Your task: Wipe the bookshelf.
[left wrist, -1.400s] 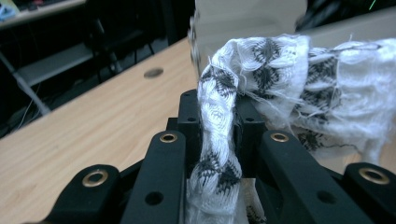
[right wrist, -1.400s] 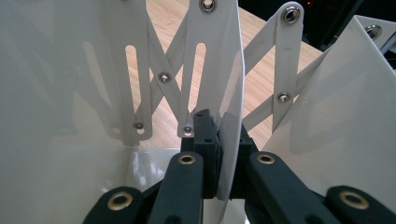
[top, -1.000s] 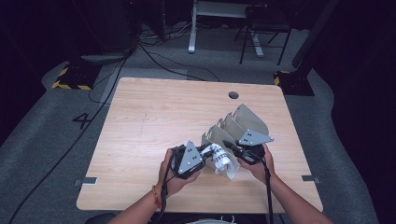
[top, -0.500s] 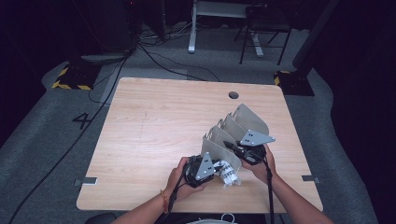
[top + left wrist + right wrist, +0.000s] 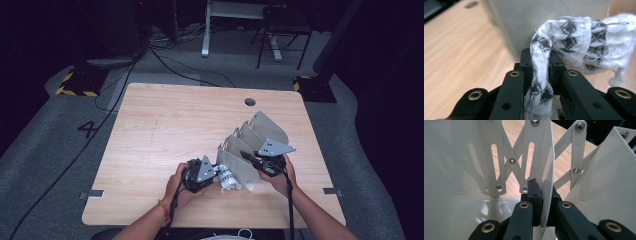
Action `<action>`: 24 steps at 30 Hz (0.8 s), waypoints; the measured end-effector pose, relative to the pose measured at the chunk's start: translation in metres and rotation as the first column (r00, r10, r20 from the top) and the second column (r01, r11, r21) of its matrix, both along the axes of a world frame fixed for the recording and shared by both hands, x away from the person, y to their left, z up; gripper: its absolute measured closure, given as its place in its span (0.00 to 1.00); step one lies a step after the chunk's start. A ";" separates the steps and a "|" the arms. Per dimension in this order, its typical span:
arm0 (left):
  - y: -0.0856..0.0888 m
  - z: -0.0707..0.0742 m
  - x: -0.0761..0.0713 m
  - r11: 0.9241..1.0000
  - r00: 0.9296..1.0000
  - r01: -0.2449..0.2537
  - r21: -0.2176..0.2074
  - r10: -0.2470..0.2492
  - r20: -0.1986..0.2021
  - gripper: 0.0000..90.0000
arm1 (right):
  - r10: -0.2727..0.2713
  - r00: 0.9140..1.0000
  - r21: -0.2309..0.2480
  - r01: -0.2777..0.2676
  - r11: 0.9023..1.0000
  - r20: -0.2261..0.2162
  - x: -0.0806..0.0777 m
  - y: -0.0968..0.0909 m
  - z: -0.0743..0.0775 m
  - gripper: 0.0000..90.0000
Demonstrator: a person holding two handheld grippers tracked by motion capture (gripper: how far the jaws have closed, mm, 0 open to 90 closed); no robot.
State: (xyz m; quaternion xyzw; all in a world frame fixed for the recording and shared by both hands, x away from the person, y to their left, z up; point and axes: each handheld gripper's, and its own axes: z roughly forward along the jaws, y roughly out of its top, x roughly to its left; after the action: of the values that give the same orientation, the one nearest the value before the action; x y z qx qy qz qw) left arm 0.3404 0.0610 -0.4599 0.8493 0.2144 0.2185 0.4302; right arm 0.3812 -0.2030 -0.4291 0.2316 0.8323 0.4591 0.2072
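The left claw [image 5: 214, 172], clamped on a black-and-white knitted cloth [image 5: 541, 60], has dropped lower over the last second and now holds the cloth down at the tabletop [image 5: 165, 130], just beside the front panel of the white folding rack [image 5: 260, 140]. The right claw [image 5: 541, 195] has stayed clamped on 1 of the rack's panels, steadying it. Judging by this, the cloth is likely about to go into the rack.

A dim lab or studio recording bay. A light wooden table [image 5: 165, 125] stands on grey carpet [image 5: 60, 165], with black cables [image 5: 165, 60] trailing. Yellow-black hazard tape [image 5: 75, 91] marks the floor.
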 end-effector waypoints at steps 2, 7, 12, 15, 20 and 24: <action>0.004 0.006 0.000 0.999 1.000 -0.020 -0.028 0.020 0.015 0.87 | -0.002 1.000 0.003 0.002 1.000 -0.002 0.000 0.000 0.000 0.97; 0.014 0.026 -0.004 0.991 0.997 -0.045 -0.126 0.053 0.058 0.87 | 0.000 1.000 0.003 0.000 1.000 -0.001 0.000 0.000 0.000 0.98; 0.014 0.040 -0.009 0.979 0.992 -0.033 -0.201 0.057 0.112 0.87 | 0.000 1.000 0.003 0.000 1.000 0.001 0.000 0.000 -0.001 0.98; 0.009 0.042 -0.011 0.975 0.990 -0.015 -0.222 0.045 0.134 0.88 | 0.000 1.000 0.004 0.000 1.000 0.001 0.000 0.000 -0.001 0.98; -0.004 0.046 -0.017 0.969 0.989 0.038 -0.243 -0.001 0.149 0.88 | 0.001 1.000 0.007 -0.001 1.000 0.000 0.001 -0.001 -0.001 0.98; -0.017 0.044 -0.024 0.967 0.986 0.104 -0.234 -0.069 0.153 0.88 | 0.007 1.000 0.007 -0.007 1.000 0.007 0.000 0.000 -0.001 0.98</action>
State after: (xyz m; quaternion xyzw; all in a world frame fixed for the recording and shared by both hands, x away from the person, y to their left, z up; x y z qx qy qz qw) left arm 0.3168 0.0444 -0.4158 0.7813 0.1704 0.2326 0.5535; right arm 0.3810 -0.2029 -0.4299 0.2278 0.8307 0.4634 0.2079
